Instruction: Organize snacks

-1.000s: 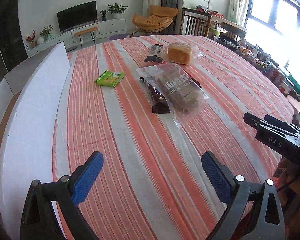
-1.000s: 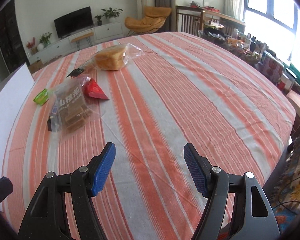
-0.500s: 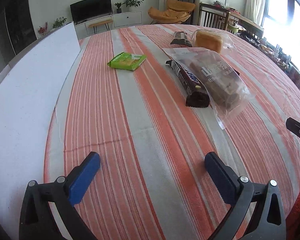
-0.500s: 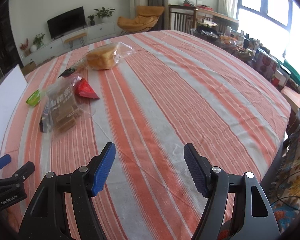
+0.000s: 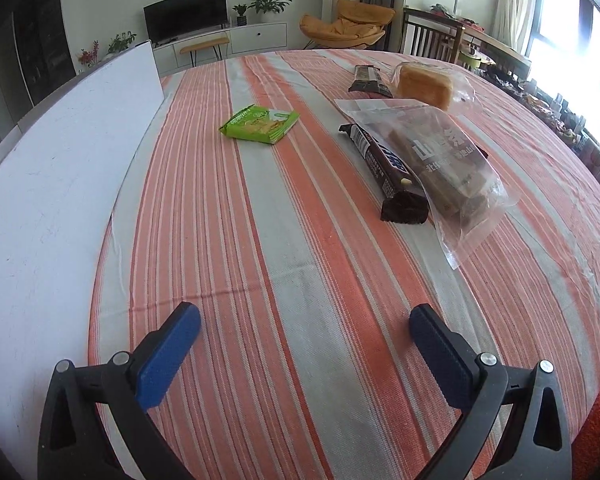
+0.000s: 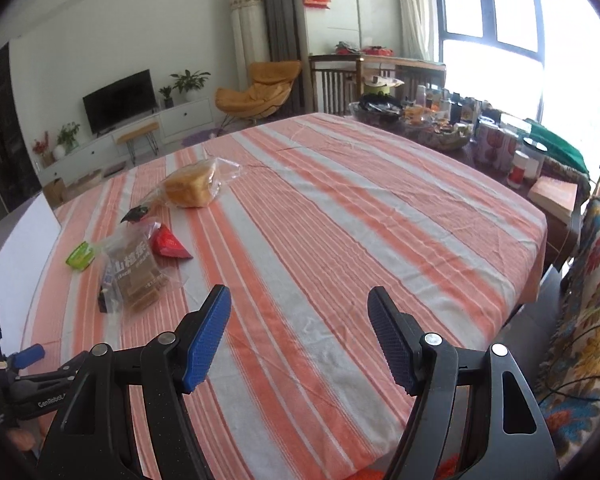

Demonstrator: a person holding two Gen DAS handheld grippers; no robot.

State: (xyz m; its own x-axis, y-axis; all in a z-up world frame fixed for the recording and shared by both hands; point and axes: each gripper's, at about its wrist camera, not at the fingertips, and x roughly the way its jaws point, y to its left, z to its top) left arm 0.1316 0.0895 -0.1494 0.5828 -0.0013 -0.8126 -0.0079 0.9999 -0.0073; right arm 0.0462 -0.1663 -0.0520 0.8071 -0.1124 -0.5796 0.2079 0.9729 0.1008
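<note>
Snacks lie on the striped tablecloth (image 5: 260, 240). A green packet (image 5: 260, 124) lies alone at mid-left. A dark chocolate bar (image 5: 384, 164) lies partly under a clear bag of brown bars (image 5: 448, 160). Behind them are a bagged bread loaf (image 5: 424, 86) and a dark wrapper (image 5: 368, 80). The right wrist view shows the clear bag (image 6: 134, 272), the loaf (image 6: 190, 188), the green packet (image 6: 80, 255) and a red packet (image 6: 168, 243). My left gripper (image 5: 304, 344) is open and empty, well short of the snacks. My right gripper (image 6: 300, 332) is open and empty over bare cloth.
A white board (image 5: 60, 168) stands along the table's left edge. A side table with jars and clutter (image 6: 480, 136) stands past the far right edge, and a flowered cloth (image 6: 588, 320) lies at the right. The left gripper's body shows in the right wrist view (image 6: 24, 380).
The left gripper has swung left and moved closer to the snacks; the right gripper no longer shows in its view. The right gripper has tilted up and drawn back. Both stay open.
</note>
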